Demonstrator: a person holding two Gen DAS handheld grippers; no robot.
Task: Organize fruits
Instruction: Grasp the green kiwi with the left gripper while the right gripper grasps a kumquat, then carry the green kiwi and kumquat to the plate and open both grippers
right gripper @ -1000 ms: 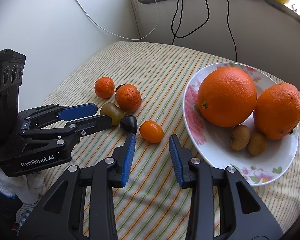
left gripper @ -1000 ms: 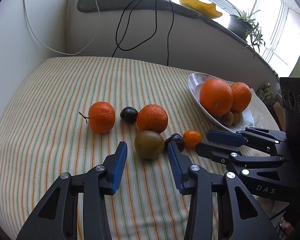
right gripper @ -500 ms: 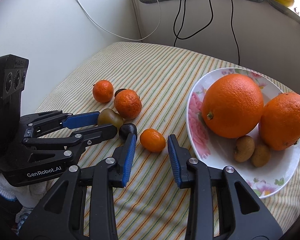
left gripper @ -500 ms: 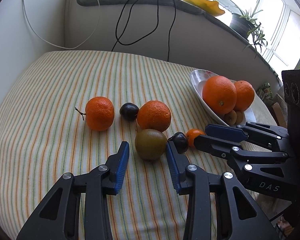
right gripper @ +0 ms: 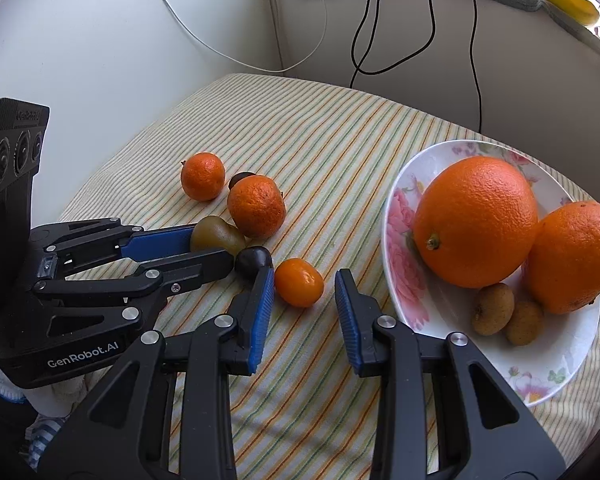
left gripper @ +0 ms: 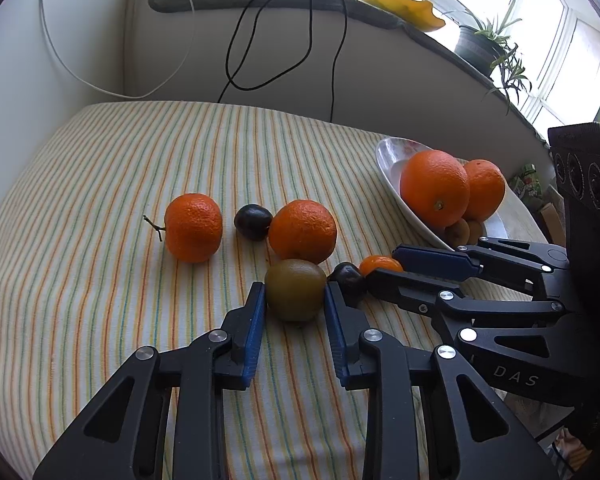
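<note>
Between the left claw [left gripper: 294, 295] fingers, the kiwi [left gripper: 295, 289] now sits.

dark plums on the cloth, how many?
2. One dark plum sits between the two mandarins; the other lies beside the green fruit, touching the right tool's finger. More may be hidden.
</note>
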